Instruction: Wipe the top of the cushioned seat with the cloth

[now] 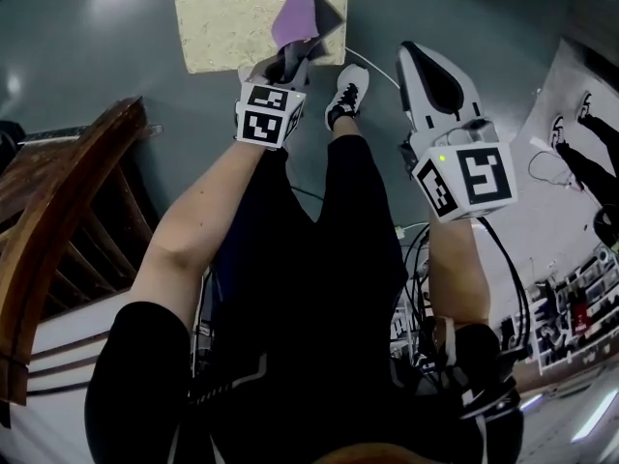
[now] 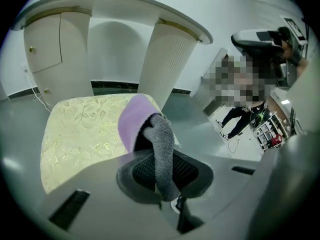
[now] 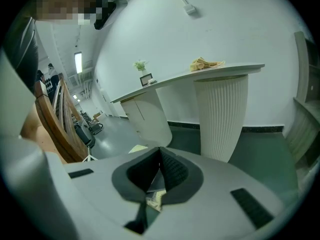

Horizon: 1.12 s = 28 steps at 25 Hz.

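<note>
Cloth in outstretched left tool, seemingly above seat

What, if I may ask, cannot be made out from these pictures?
Cushioned seat: far side cut off by the head view's top edge.
Cloth in the left tool: its own folds hide whether it touches the seat, in head and left gripper views.
Yellowish thing on the counter: too small to identify, right gripper view.

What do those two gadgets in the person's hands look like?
Each has a pale grey plastic shell with black ribbed jaw pads. The left gripper and right gripper each carry a white cube printed with black square markers. Black cables trail beside the right arm. The person wears short black sleeves.
</note>
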Available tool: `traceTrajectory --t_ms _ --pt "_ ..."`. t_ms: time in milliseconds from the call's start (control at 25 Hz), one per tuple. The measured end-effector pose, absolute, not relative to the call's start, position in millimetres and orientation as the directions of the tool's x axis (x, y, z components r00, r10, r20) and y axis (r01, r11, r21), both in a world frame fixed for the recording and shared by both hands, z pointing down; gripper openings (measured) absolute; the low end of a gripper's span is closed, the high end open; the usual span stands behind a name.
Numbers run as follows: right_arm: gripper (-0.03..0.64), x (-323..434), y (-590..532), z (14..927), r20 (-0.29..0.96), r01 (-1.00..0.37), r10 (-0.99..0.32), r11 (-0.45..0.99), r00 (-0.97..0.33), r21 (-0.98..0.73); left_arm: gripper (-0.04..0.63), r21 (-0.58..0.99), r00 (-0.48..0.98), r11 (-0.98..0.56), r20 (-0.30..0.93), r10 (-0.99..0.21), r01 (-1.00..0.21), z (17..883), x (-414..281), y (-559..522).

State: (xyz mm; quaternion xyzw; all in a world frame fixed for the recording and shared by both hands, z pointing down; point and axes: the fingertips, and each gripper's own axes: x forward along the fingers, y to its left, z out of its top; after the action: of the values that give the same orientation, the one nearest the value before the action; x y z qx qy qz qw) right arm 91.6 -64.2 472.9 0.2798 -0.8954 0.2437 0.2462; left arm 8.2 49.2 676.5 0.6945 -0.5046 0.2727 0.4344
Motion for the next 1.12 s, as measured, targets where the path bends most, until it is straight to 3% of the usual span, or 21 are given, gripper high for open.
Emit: traceTrajectory --t_ms 720,1120 --pt "0.005 86 -47 497 0.605 -0.607 -0.34 0.731 -0.719 -0.311 0.039 0.323 0.326 -0.069 0.876 -0.357 -0.944 715 28 65" --pt "0.005 86 -56 501 0.612 -0.607 -0.337 0.734 -0.715 -0.305 0.038 0.314 0.303 -0.033 0.876 -0.376 -0.949 714 17 35"
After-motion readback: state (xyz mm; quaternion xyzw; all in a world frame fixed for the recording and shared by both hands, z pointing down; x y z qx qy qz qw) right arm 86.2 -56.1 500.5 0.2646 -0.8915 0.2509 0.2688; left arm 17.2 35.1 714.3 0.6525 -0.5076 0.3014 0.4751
